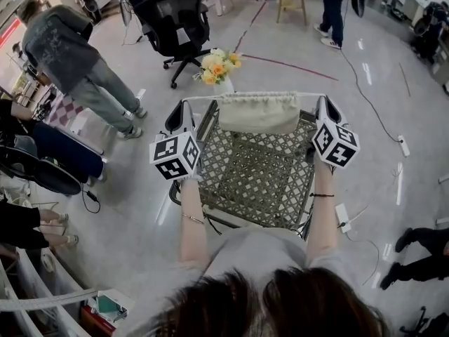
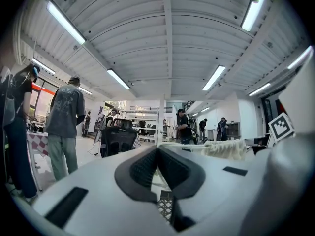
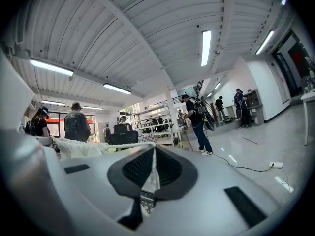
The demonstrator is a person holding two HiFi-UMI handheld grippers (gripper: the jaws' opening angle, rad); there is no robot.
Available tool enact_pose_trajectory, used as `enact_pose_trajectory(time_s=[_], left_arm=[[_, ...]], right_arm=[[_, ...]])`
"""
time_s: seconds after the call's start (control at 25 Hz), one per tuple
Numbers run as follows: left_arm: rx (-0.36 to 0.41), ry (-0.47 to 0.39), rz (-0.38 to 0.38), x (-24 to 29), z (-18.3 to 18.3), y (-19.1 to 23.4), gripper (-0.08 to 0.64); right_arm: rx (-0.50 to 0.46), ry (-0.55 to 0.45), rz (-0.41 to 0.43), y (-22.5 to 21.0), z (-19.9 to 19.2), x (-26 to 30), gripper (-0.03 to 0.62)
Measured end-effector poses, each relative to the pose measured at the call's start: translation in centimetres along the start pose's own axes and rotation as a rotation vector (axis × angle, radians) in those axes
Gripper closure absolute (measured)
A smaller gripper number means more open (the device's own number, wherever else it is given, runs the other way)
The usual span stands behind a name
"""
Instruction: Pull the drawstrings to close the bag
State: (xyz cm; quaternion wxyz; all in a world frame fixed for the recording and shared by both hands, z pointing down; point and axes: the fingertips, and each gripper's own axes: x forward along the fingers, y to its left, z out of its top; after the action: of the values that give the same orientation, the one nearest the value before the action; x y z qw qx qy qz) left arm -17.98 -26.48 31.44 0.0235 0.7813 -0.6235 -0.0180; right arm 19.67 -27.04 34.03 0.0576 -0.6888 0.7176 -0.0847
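Note:
A cream cloth bag (image 1: 258, 113) sits at the far edge of the metal mesh table (image 1: 259, 177), its mouth gathered into tight folds. A white drawstring (image 1: 203, 97) runs taut from the bag's top out to each side. My left gripper (image 1: 186, 107) is shut on the left end of the string, to the bag's left. My right gripper (image 1: 322, 102) is shut on the right end; in the right gripper view the white string (image 3: 153, 170) lies pinched between the dark pads. In the left gripper view the bag (image 2: 224, 149) shows to the right of the shut left gripper (image 2: 158, 150).
A white vase of yellow flowers (image 1: 219, 66) stands on the floor just beyond the bag, and a black office chair (image 1: 174, 23) stands farther back. People stand at the left and the far right. Cables and a power strip (image 1: 403, 146) lie on the floor to the right.

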Motion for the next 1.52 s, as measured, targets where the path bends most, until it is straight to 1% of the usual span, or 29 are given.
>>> enact_pose_trajectory(time_s=[0.2,0.72,1.2,1.52], left_arm=[[-0.008,-0.003,0.002,-0.2,0.0,0.0,0.534],[-0.03,-0.017,0.006,-0.1,-0.1,0.1,0.534],[-0.036,-0.027,0.006,-0.2,0.1,0.2,0.534],[-0.036,-0.032,0.008,-0.3,0.0,0.3,0.534]], right_arm=[[0.017,-0.004,-0.012,-0.3,0.0,-0.3,0.571],[0.097,-0.027,-0.051,-1.4,-0.2,-0.6,0.571],[0.124,-0.045,-0.087,-2.3,0.1,-0.9,0.571],[0.161,-0.058,-0.118,-2.9,0.0,-1.1,0.571]])
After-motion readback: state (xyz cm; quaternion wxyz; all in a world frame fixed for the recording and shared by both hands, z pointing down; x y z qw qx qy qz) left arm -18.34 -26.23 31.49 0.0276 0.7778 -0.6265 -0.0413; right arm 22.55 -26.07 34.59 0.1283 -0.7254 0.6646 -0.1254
